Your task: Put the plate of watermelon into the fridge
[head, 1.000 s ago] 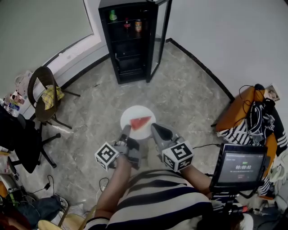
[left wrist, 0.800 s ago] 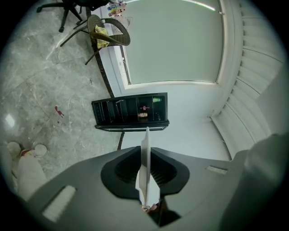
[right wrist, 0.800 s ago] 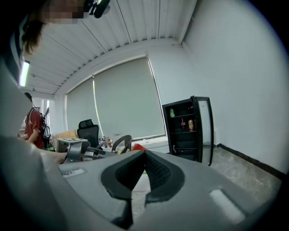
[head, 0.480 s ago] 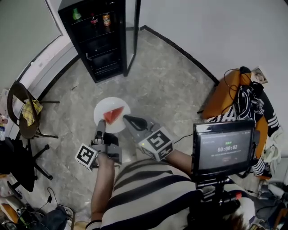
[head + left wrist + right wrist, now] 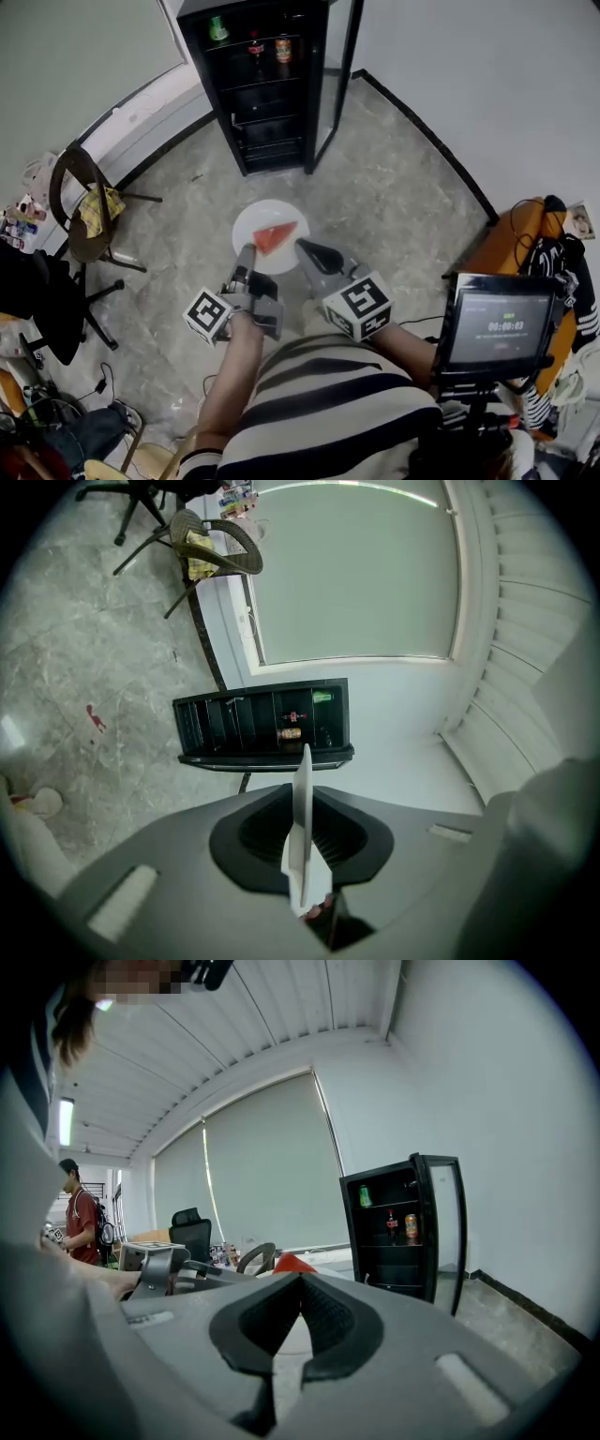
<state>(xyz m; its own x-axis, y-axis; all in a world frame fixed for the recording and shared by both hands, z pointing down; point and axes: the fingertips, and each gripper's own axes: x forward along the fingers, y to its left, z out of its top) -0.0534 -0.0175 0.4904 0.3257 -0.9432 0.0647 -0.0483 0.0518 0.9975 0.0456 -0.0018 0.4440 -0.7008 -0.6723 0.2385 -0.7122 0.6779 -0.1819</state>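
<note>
A white plate (image 5: 255,222) carries a red watermelon wedge (image 5: 274,238) and hangs level above the floor in the head view. My left gripper (image 5: 247,251) is shut on the plate's near-left rim, and my right gripper (image 5: 305,248) is shut on its near-right rim. The left gripper view shows the plate (image 5: 302,817) edge-on, pinched between the jaws. In the right gripper view the plate (image 5: 284,1358) lies between the jaws, with the wedge tip (image 5: 292,1263) above it. Ahead stands the black fridge (image 5: 267,84) with its glass door (image 5: 337,75) swung open.
Drinks (image 5: 251,39) stand on the fridge's top shelf; the lower shelves look bare. A chair with a yellow cloth (image 5: 89,202) and a black office chair (image 5: 42,291) stand on the left. On the right are a monitor (image 5: 492,328) and an orange bag (image 5: 511,239). A person (image 5: 80,1222) stands far left.
The head camera swung left and back again. The fridge now looks slightly nearer than a second ago. Both grippers have kept hold of the plate throughout.
</note>
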